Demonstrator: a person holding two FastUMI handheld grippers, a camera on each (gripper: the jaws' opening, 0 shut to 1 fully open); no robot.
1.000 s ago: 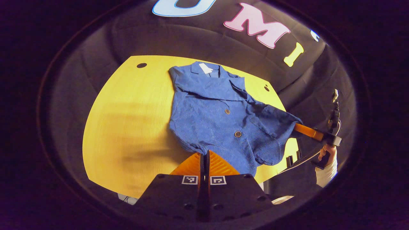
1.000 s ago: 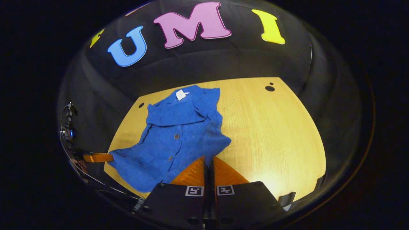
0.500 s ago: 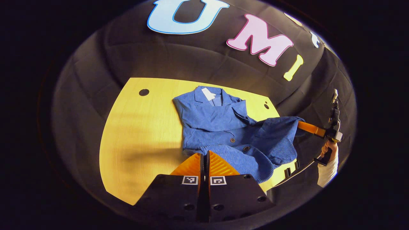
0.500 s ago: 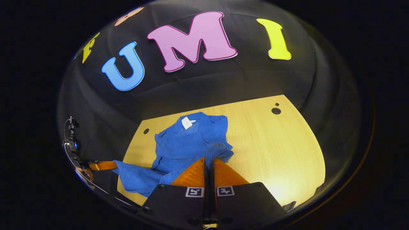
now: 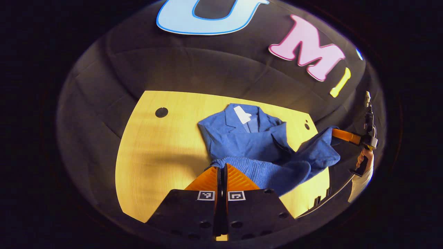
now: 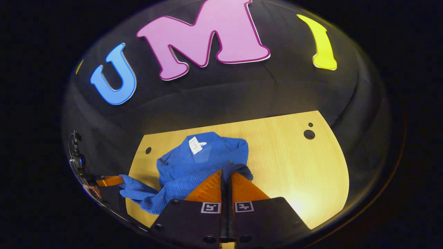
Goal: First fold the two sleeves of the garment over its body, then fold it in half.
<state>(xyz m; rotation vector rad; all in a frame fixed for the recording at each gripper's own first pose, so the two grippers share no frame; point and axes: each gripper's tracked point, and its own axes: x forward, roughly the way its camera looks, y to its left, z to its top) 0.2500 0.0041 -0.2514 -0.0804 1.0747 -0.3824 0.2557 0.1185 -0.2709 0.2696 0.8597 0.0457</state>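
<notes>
Left gripper view, lower centre: both grippers, left gripper and right gripper, pinch the blue garment's hem, lifted over the table.

All I'm seeing besides the job is the light wood table — a round dark hole near its far left corner, another hole near the far right corner.
</notes>
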